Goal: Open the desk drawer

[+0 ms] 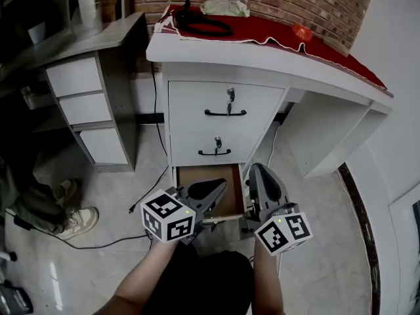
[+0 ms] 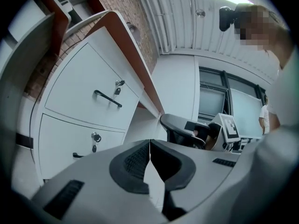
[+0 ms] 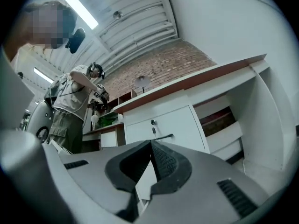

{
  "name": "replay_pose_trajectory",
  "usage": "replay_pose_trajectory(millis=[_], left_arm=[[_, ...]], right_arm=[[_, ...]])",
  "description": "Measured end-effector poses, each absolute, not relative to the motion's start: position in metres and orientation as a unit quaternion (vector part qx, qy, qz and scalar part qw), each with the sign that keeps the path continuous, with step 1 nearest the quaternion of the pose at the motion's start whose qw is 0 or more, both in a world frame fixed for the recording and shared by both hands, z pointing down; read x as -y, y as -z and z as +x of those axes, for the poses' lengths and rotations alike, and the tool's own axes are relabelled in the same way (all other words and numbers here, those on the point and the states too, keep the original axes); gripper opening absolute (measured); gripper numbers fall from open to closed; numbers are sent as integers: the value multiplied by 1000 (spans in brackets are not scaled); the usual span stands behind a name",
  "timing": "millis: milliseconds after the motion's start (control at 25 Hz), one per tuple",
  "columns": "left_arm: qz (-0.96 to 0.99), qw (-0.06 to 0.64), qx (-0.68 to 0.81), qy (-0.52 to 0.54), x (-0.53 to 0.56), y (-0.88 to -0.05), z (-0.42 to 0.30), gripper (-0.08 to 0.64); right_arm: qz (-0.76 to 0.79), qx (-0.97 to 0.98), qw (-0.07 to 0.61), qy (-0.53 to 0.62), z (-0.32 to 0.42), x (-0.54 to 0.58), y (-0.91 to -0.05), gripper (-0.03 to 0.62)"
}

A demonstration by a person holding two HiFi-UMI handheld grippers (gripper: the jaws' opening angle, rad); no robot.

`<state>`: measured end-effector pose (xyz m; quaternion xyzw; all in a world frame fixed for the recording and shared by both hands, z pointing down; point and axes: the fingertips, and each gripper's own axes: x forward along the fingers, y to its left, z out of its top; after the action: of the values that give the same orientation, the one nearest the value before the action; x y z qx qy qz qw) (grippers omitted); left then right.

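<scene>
While both forearms [image 1: 141, 281] reach forward side by side from the lower edge of the head view, the left tongs [image 1: 216, 189] and the right tongs [image 1: 259, 176] point roughly level at the desk front, each pair closed tip to tip on nothing. The bottom drawer [image 1: 202, 173] stands pulled out below them, under the two shut upper drawers [image 1: 226, 100] and the worktop [image 1: 262, 56]. Its long axis runs from the desk front toward the person, open side up.

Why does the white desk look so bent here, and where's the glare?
Head view: mild wide-angle bowing of the white desk with red cloth top, dark corners, pale sheen on the glossy grey floor. Left gripper view: strong fisheye curving of the white drawer fronts. Right gripper view: a bright ceiling strip light glares.
</scene>
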<state>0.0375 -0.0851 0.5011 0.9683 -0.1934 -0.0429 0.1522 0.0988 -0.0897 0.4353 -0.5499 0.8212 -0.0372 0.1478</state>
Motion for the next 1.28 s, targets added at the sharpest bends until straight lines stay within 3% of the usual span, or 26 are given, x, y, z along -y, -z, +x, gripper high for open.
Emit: replay_pose_trajectory(millis=[520,1280], left_arm=[[966,175,191,21,77,-533,36,11],[963,186,193,16,91,-541,39,11]], right_arm=[[-583,-804,96,71,110,83,-484,17],[-564,-806,141,108,107,111,-493,18]])
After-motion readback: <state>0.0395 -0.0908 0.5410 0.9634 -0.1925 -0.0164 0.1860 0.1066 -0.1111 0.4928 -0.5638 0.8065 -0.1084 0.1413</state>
